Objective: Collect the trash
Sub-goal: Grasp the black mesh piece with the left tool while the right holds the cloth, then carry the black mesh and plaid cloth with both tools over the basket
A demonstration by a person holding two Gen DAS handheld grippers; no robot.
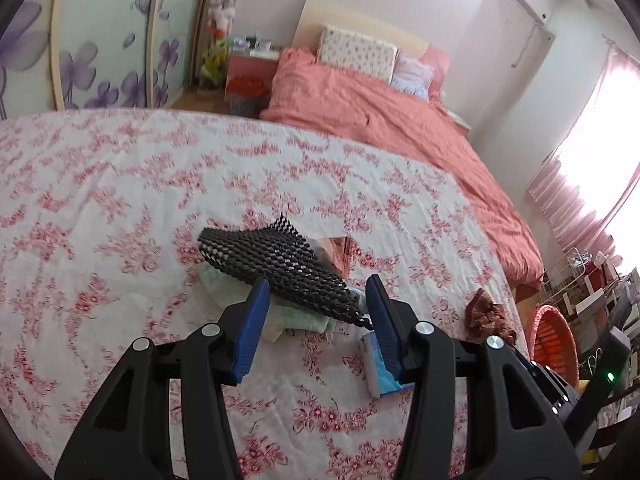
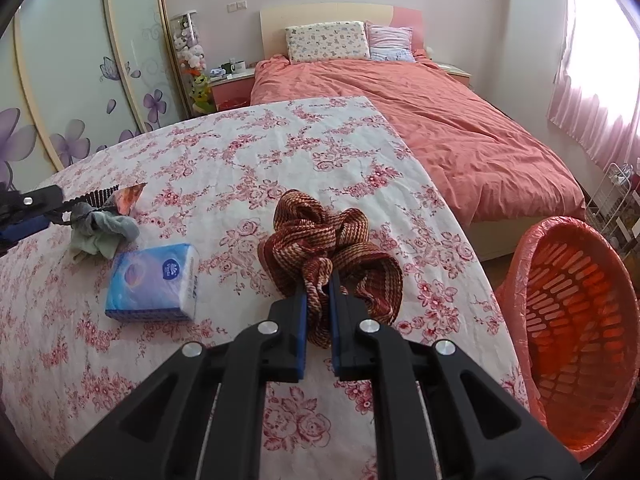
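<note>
**Right fingers pinch the scarf; left fingers spread at the mesh pile**

In the right wrist view, the right gripper (image 2: 318, 300) at lower centre has its fingers pressed onto a fold of the brown scarf (image 2: 328, 240), which otherwise lies bunched on the floral tabletop (image 2: 240, 152). The orange basket (image 2: 576, 320), lined with a bag, sits at the right edge, tilted mouth-first toward the tabletop, probably so things can be dropped in easily.

In the left wrist view, the left gripper (image 1: 316, 312) has its fingers spread, bracketing the near corner of a black mesh (image 1: 276, 264) that rests on a pale cloth (image 1: 296, 316), with a shiny wrapper (image 1: 336, 252) tucked behind. Nothing is gripped there yet. A tissue pack (image 2: 154, 282) lies between the two piles.

Judging by the layout, the scarf goes into the basket first.
</note>
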